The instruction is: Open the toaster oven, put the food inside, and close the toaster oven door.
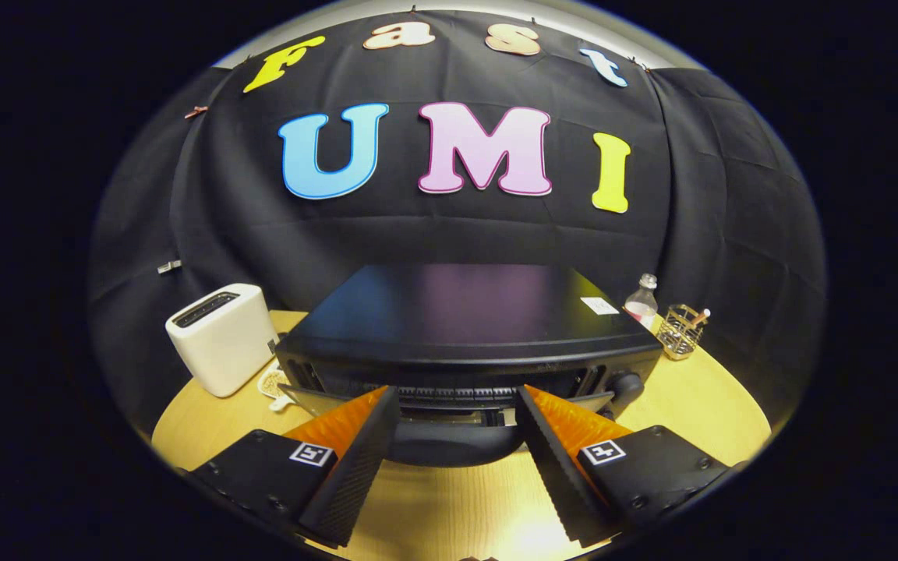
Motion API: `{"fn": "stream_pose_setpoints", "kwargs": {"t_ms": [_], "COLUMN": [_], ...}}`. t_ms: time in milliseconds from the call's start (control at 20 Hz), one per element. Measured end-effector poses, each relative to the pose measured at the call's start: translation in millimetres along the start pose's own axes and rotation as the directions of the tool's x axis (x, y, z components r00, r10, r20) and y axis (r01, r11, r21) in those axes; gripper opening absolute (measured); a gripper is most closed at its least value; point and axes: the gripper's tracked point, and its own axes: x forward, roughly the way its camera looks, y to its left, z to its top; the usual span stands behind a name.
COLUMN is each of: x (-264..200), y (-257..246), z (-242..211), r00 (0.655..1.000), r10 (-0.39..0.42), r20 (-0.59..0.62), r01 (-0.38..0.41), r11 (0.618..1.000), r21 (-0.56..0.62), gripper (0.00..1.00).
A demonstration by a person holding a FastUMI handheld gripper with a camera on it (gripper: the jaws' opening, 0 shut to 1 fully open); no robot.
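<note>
1. Here's the toaster oven (468, 331), black and broad, sitting square in the middle of the round wooden table (698, 417), its front facing the tongs, which suits a straight-on approach.
2. The oven door (449, 409) looks tipped partly open at the top, its dark handle (453, 444) hanging low in front; how far it has swung is hard to judge from this angle.
3. The tongs (457, 409) are spread wide, one finger on either side of the handle, tips near the door's face. Nothing is pinched between them; whether a tip touches the door I can't tell.
4. Left of the oven stands a white toaster (223, 335), and just by the oven's left front corner sits a small plate (271, 383), possibly the food.
5. Behind the oven's right corner: a bottle (642, 300) and a wire cup (681, 331), kept well clear of the door's swing.
</note>
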Motion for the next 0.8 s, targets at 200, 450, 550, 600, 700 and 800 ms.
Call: {"fn": "stream_pose_setpoints", "kwargs": {"t_ms": [200, 450, 550, 600, 700, 800], "x": [-16.5, -34.6, -40.2, -44.2, -50.6, -56.9], "y": [-0.9, 0.0, -0.6, 0.3, 0.2, -0.2], "z": [-14.9, -38.4, -50.5, -57.6, -79.4, -109.6], "r00": [1.0, 1.0, 0.999, 0.998, 0.994, 0.984], "r10": [0.005, 0.024, 0.032, 0.041, 0.062, 0.08], "r20": [-0.003, -0.02, -0.034, -0.042, -0.085, -0.16], "r01": [-0.005, -0.024, -0.033, -0.042, -0.066, -0.094], "r11": [1.0, 1.0, 0.999, 0.999, 0.997, 0.992], "r21": [0.001, -0.012, -0.021, -0.031, -0.045, -0.087], "gripper": [0.99, 0.99, 0.99, 0.99, 0.99, 0.99]}}
